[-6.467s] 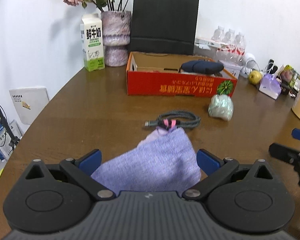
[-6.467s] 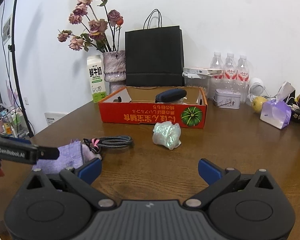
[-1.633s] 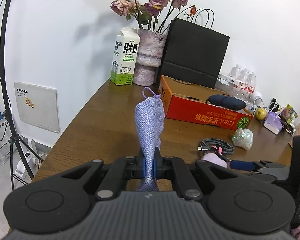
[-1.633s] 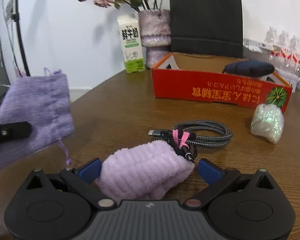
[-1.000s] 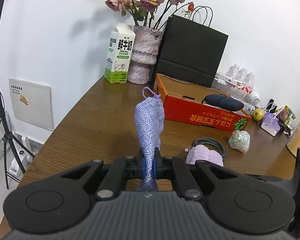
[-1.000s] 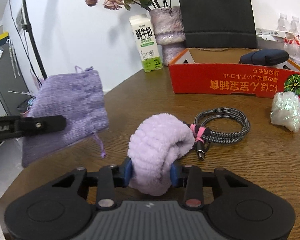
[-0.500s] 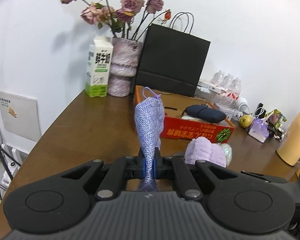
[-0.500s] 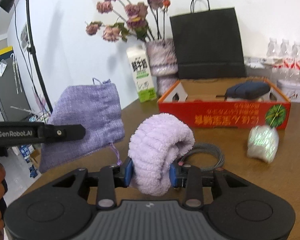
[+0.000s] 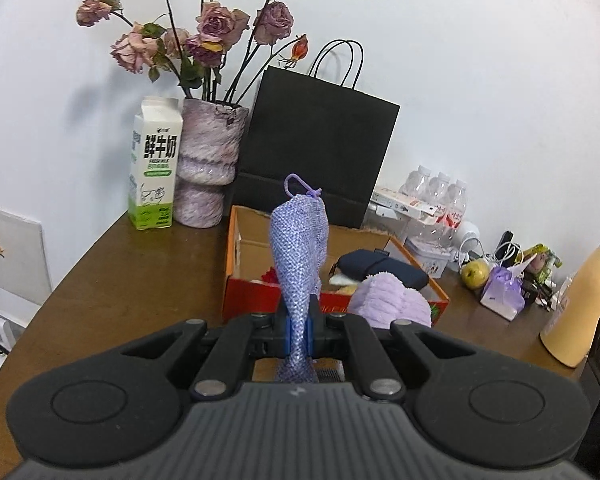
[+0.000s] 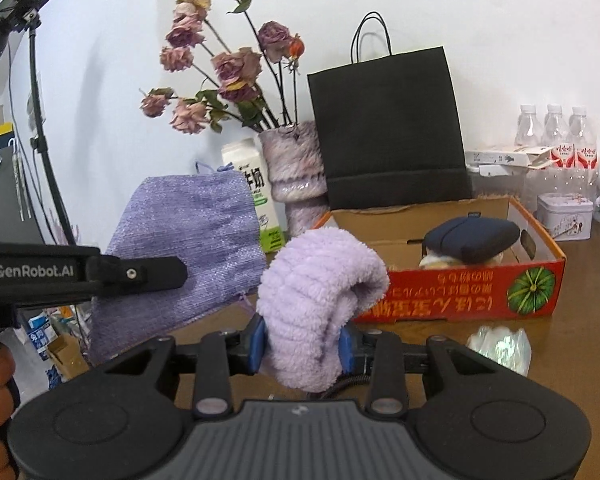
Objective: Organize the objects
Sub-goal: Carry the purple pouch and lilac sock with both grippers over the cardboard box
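With the left gripper (image 9: pixel 299 330) pinching the purple drawstring pouch (image 9: pixel 299 248) and the right gripper (image 10: pixel 302 344) clamped on the fluffy lilac towel (image 10: pixel 320 296), both hung short of the red cardboard box (image 10: pixel 460 296) ahead, so each load probably needed carrying past its near wall before letting go.

I see a brown wooden table (image 9: pixel 148 276) ahead of my tongs. On it stand a red cardboard box (image 10: pixel 456 300), a milk carton (image 9: pixel 154 168), a vase (image 9: pixel 206 160), a black paper bag (image 9: pixel 316 152) and, far right, a yellow flask (image 9: pixel 584 296).
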The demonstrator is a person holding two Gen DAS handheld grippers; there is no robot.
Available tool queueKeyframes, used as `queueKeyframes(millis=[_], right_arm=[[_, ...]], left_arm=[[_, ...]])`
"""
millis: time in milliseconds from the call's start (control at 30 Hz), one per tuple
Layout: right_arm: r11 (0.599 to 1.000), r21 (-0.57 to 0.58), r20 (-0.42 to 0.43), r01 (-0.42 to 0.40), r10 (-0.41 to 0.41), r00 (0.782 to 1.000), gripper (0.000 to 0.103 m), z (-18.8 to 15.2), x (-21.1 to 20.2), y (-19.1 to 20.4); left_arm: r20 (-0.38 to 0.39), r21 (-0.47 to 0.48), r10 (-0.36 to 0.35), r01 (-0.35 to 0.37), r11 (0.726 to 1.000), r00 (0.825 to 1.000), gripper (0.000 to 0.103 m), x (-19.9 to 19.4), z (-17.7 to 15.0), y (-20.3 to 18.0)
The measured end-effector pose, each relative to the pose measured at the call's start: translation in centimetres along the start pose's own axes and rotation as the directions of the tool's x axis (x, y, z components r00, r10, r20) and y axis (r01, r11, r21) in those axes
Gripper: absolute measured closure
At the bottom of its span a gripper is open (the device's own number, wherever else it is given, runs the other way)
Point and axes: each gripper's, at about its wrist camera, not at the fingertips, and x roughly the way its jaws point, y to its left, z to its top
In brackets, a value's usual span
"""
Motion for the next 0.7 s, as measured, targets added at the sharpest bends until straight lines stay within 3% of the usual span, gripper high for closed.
queueKeyframes(millis=[700], right_arm=[[1.000,0.018,0.033,0.016,-0.017,0.999,0.068,4.0,6.4,-4.1]], left_arm=[[0.014,-0.058,-0.017,0.018,0.998,1.000,0.095,9.7,4.0,-0.6]])
